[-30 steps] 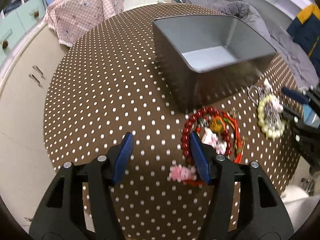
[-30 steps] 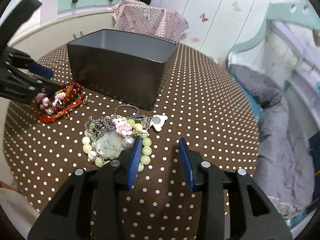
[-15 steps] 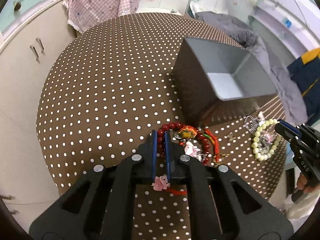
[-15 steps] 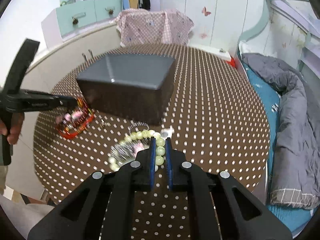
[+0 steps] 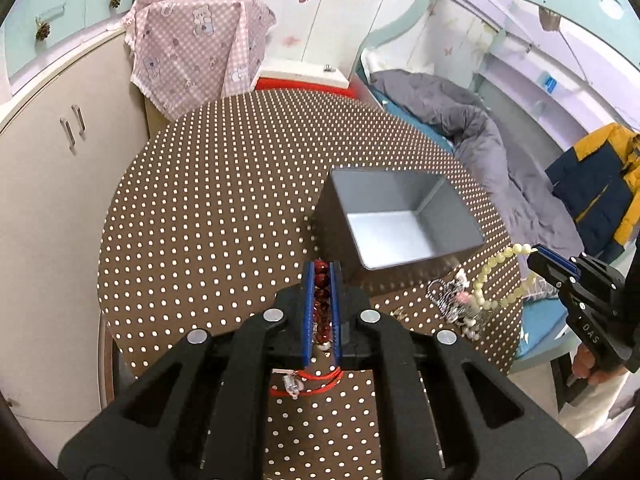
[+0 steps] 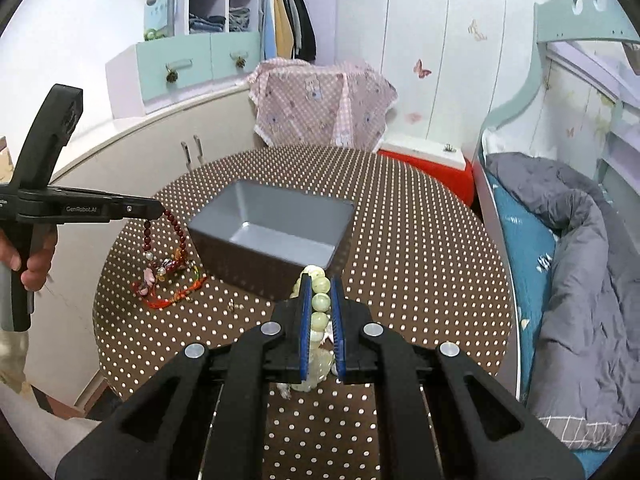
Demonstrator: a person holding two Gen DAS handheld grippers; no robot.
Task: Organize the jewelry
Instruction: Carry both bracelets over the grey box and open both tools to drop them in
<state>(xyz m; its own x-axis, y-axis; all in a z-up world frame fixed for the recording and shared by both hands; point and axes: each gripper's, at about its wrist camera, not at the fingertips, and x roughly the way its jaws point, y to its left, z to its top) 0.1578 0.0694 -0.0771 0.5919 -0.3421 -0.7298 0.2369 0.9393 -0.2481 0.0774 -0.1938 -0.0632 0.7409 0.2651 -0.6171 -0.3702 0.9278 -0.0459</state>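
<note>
A grey open box [image 5: 400, 220] stands on the brown dotted round table [image 5: 224, 200]; it also shows in the right wrist view [image 6: 272, 232]. My left gripper [image 5: 321, 276] is shut on a dark red bead bracelet [image 5: 321, 292], lifted so it hangs beside the box's left side [image 6: 176, 236], with red cords and charms [image 6: 168, 280] trailing on the table. My right gripper [image 6: 319, 284] is shut on a pale green bead bracelet [image 6: 320, 304], lifted in front of the box; its strand [image 5: 496, 276] hangs down to a silver chain and charms [image 5: 452, 300].
A small metal piece [image 6: 231, 303] lies on the table in front of the box. A cream cabinet [image 5: 48, 168] borders the table's left. A pink checked cloth [image 5: 192, 52] hangs behind. A bed with a grey duvet [image 6: 580, 280] lies on the right.
Both grippers closed on their bracelets and then rose, lifting the red beads and the green beads off the table while the other pieces trail below.
</note>
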